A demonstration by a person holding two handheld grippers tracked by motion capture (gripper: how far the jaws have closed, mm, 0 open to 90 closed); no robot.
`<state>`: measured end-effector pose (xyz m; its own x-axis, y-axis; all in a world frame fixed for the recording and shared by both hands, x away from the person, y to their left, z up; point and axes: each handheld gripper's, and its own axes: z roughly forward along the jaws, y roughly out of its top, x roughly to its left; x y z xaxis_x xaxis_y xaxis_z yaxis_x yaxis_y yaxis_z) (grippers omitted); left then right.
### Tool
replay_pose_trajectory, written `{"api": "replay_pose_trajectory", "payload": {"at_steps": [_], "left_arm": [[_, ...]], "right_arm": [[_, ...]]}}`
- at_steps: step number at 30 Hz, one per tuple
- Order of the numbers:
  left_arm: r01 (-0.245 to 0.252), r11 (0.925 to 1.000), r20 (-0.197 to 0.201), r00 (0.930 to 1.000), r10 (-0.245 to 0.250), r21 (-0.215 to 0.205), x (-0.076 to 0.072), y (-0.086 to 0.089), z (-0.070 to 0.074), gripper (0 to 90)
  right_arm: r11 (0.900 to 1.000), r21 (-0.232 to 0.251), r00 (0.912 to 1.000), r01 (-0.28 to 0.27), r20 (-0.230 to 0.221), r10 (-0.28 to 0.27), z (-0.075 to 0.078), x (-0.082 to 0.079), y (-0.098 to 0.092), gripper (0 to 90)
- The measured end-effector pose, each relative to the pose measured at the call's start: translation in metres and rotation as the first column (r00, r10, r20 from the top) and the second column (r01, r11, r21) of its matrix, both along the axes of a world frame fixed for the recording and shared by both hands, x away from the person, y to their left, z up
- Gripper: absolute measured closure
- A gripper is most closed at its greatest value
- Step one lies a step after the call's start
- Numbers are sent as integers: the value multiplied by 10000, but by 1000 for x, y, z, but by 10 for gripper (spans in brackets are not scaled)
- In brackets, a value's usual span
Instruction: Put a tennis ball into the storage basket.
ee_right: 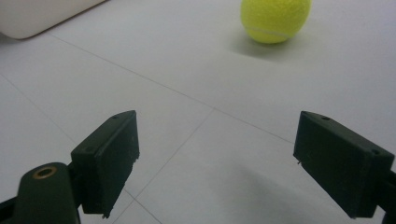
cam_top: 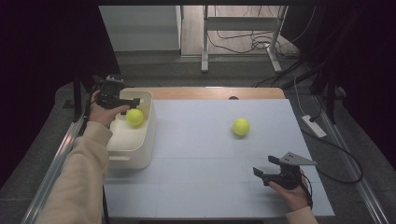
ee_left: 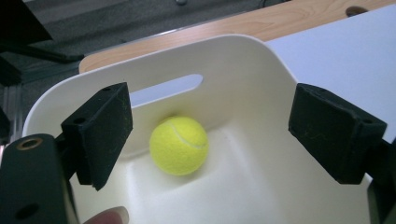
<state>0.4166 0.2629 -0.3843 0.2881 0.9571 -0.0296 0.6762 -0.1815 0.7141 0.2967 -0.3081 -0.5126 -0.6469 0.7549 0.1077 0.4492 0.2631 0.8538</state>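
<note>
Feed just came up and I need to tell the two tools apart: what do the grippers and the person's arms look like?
Both grippers are black with two blocky black jaws. The right gripper carries a grey three-cornered plate on top and trails a black cable. The left gripper sits beyond a cream long sleeve.

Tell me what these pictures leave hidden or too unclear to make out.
- High view: the bin floor near the left claw, hidden by the hand and near wall.
- Left claw view: whether the ball rests on the floor or is falling.
- Right claw view: the second ball, its top cut by the edge.

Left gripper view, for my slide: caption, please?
Open left tongs above a tennis ball lying in the white bin.
</note>
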Motion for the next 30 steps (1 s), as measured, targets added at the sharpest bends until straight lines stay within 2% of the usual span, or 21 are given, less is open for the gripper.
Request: {"api": "replay_pose_trajectory", "payload": {"at_steps": [6, 9, 11, 14, 20, 30], "left_arm": [[460, 9983, 265, 9986, -450, -352, -7, -4, 7, 153], [767, 9962, 494, 9960, -747, -404, -13, -9, 11, 156], [966, 9934, 626, 9937, -927, -623, -16, -11, 12, 156], [1130, 9917, 681, 9917, -1088, -612, -17, -13, 13, 156], [1622, 9828, 789, 9847, -1554, -887, -22, -19, 11, 156], [1975, 9709, 930, 9781, -1859, -1358, -33, -30, 13, 154]], "right_arm": [[9999, 79, 9999, 111, -8, -111, 1, 1, -1, 140], [9999, 104, 9999, 103, 14, -103, 1, 2, -2, 139], [9998, 145, 9999, 119, 18, -120, 1, 2, -3, 139], [9998, 159, 9999, 148, 22, -149, 1, 1, -3, 139], [9997, 138, 9998, 195, 63, -196, 2, 0, -3, 139], [9998, 122, 9999, 130, 86, -131, 3, 0, -2, 139]]}}
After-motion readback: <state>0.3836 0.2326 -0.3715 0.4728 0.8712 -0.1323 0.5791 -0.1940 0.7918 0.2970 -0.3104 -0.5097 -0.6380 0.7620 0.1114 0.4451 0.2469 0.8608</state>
